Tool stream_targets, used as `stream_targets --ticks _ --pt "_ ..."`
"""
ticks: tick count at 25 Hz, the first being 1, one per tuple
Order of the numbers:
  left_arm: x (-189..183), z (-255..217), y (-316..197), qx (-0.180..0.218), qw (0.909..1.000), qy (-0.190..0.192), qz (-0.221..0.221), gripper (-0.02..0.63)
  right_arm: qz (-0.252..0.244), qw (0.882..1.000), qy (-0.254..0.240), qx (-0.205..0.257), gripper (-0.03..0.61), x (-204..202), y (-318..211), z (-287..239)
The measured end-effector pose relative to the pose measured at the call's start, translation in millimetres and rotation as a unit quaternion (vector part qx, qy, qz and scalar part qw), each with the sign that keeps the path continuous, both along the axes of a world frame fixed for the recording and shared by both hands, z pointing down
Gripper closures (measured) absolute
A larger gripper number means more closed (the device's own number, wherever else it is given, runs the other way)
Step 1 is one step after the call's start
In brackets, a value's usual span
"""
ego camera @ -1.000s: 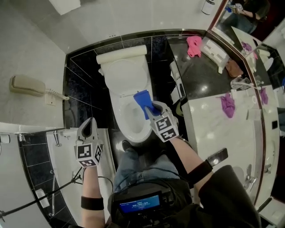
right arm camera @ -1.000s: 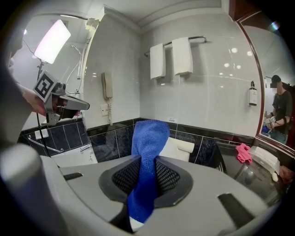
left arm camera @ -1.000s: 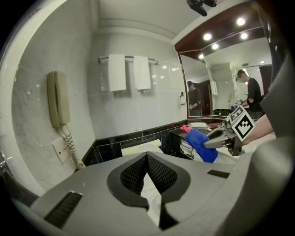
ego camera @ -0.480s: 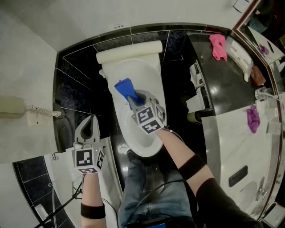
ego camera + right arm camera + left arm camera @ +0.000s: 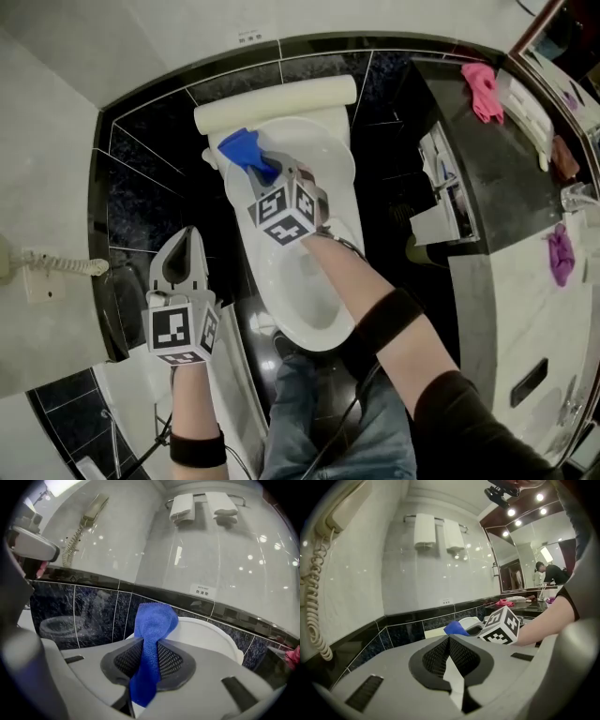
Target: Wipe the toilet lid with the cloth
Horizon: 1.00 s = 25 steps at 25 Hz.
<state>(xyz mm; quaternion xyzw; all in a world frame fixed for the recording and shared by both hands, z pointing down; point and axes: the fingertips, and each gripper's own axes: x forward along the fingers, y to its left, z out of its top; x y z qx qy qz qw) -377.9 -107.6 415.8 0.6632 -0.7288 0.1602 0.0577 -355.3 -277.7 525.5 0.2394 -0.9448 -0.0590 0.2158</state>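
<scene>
The white toilet (image 5: pixel 328 178) has its lid (image 5: pixel 314 150) shut, below the cream tank top (image 5: pixel 277 105). My right gripper (image 5: pixel 272 172) is shut on a blue cloth (image 5: pixel 244 150), which pokes out of the jaws at the lid's far left corner; whether it touches the lid I cannot tell. In the right gripper view the cloth (image 5: pixel 152 639) stands pinched between the pads, the lid (image 5: pixel 206 632) just beyond. My left gripper (image 5: pixel 178 258) is shut and holds nothing, left of the toilet over dark tiles. The left gripper view shows the cloth (image 5: pixel 457 629) and the right gripper's marker cube (image 5: pixel 501 626).
A wall phone (image 5: pixel 42 272) with coiled cord hangs at the left. A dark counter (image 5: pixel 506 178) with a pink cloth (image 5: pixel 485 89) runs along the right, a purple cloth (image 5: pixel 561 255) on the pale part. Folded towels (image 5: pixel 206 506) hang above.
My right gripper has carried the blue cloth from the lid's middle towards its far left corner by the tank. The left gripper has shifted forward beside the toilet.
</scene>
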Motion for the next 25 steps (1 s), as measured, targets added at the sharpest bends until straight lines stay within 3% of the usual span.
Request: stream_targets --ticks 5,15,23,25 --pt "-4.0 3.8 -9.3 0.003 0.9999 -0.005 0.008 0.614 0.044 0.999 -0.015 -0.013 0.482 2.9 -32.1 8.8" --pt "-1.7 22.2 -8.0 -0.010 0.9999 0.008 0.006 0.614 0.153 0.987 -0.038 -0.025 0.482 106.4 -85.9 6.0" --pt "-1.2 25.8 -4.6 -0.015 0.9998 0.010 0.004 0.614 0.213 0.976 -0.021 -0.029 0.485 144.0 -91.3 18.1" --pt "-3.4 25.5 -3.5 -0.018 0.9997 0.014 0.000 0.614 0.196 0.980 -0.023 -0.025 0.486 130.5 -73.0 16.3"
